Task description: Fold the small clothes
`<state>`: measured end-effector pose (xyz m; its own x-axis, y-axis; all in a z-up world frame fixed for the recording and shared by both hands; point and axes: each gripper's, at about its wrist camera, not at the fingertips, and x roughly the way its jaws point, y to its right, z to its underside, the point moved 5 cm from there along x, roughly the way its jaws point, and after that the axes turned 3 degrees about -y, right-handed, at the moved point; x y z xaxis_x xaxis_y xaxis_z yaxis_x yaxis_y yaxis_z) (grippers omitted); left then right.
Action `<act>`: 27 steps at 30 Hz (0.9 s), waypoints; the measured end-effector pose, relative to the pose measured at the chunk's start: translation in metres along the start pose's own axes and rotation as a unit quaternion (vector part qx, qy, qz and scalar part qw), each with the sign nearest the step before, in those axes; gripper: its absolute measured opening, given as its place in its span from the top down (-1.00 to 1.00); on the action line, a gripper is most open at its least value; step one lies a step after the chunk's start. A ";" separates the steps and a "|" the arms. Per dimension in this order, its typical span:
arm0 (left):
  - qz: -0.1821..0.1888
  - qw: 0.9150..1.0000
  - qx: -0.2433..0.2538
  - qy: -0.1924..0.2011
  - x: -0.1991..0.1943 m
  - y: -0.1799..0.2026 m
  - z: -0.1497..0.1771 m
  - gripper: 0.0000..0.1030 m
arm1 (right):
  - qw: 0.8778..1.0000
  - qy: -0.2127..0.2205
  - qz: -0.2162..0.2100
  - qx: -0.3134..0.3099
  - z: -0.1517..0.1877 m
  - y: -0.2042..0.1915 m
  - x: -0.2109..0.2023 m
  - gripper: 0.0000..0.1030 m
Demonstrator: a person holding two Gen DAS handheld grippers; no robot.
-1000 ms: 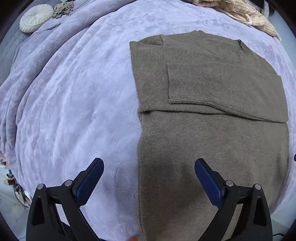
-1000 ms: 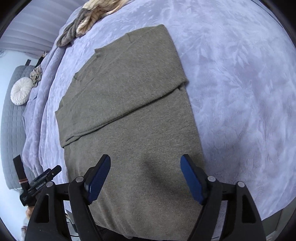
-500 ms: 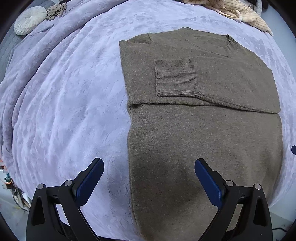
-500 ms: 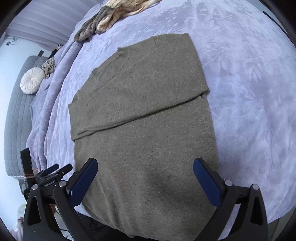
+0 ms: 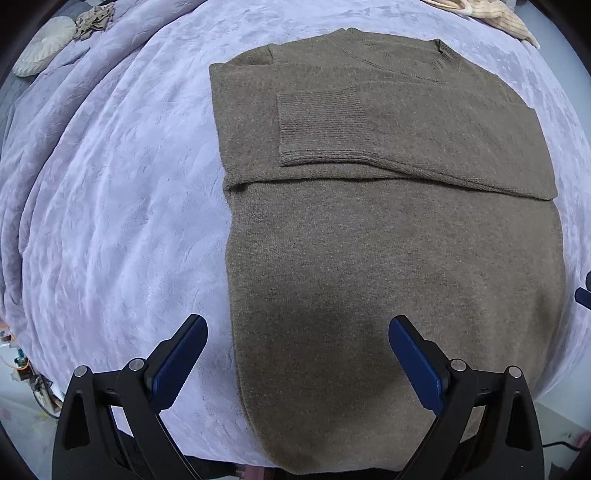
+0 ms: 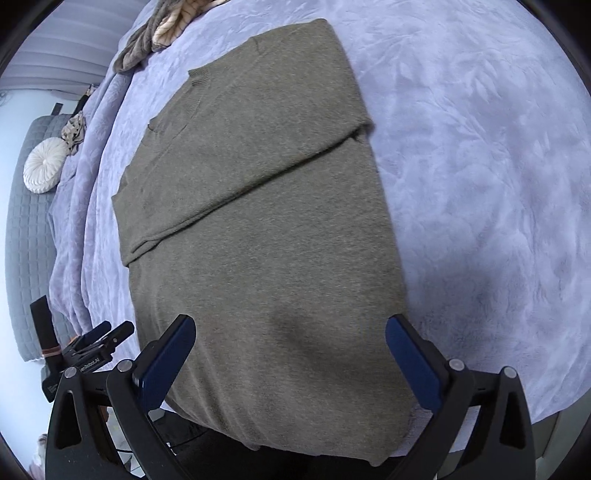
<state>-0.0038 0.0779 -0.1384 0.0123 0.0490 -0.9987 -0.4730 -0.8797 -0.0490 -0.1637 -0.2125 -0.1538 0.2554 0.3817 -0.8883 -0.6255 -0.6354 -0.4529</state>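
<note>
Both tongs gape wide, empty: left tongs [image 5: 297,356] plumb over sweater [image 5: 388,240] hem, right tongs [image 6: 290,356], just widened, tilted. Sweater flat on bed [image 5: 118,206]. Ribbed cuff [image 5: 321,125] visible only left view.

The sweater's [image 5: 391,258] hem runs past the bed's near edge and, in the left wrist view, out of frame at the bottom behind the left gripper's [image 5: 297,363] frame. One sleeve lies folded across the chest with its ribbed cuff [image 5: 321,123] showing; the other sleeve is hidden. A pile of clothes [image 6: 162,33] is cut off by the upper edge in both views, its separate items indistinguishable. Small clutter [image 5: 20,373] beyond the bedspread [image 5: 110,221] is too small to identify.
</note>
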 end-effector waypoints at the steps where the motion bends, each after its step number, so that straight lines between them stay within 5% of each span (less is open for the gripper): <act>1: 0.000 1.000 -0.001 -0.002 0.000 0.002 0.000 -0.92 | 1.000 0.004 -0.002 0.004 -0.007 0.003 -0.001 -0.99; 10: -0.019 1.000 -0.001 -0.014 0.004 0.023 0.002 -0.92 | 0.987 0.048 -0.079 0.132 -0.111 0.041 0.025 -0.90; 11: -0.019 1.000 -0.002 -0.015 0.002 0.023 0.003 -0.92 | 0.984 0.044 -0.089 0.148 -0.116 0.046 0.029 -0.57; 12: -0.020 1.000 -0.003 -0.015 0.001 0.024 0.004 -0.92 | 0.982 0.040 -0.095 0.159 -0.119 0.051 0.030 0.32; 13: -0.021 1.000 -0.003 -0.015 0.000 0.022 0.004 -0.92 | 0.983 0.032 -0.085 0.157 -0.119 0.053 0.032 0.67; 19: -0.031 0.999 -0.009 -0.027 0.000 0.018 0.005 -0.92 | 0.982 0.026 -0.112 0.152 -0.113 0.066 0.030 0.66; 24: -0.024 0.999 -0.021 -0.026 -0.004 0.023 0.009 -0.92 | 0.991 0.018 -0.085 0.102 -0.088 0.067 -0.001 -0.15; 27: -0.023 0.999 -0.031 -0.031 -0.004 0.029 0.021 -0.92 | 0.996 -0.017 -0.066 0.049 -0.060 0.062 -0.006 -0.24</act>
<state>-0.0364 0.0620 -0.1360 -0.0216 0.1180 -0.9928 -0.4175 -0.9034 -0.0983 -0.1600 -0.2947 -0.1813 0.3151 0.4816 -0.8178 -0.6572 -0.5109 -0.5541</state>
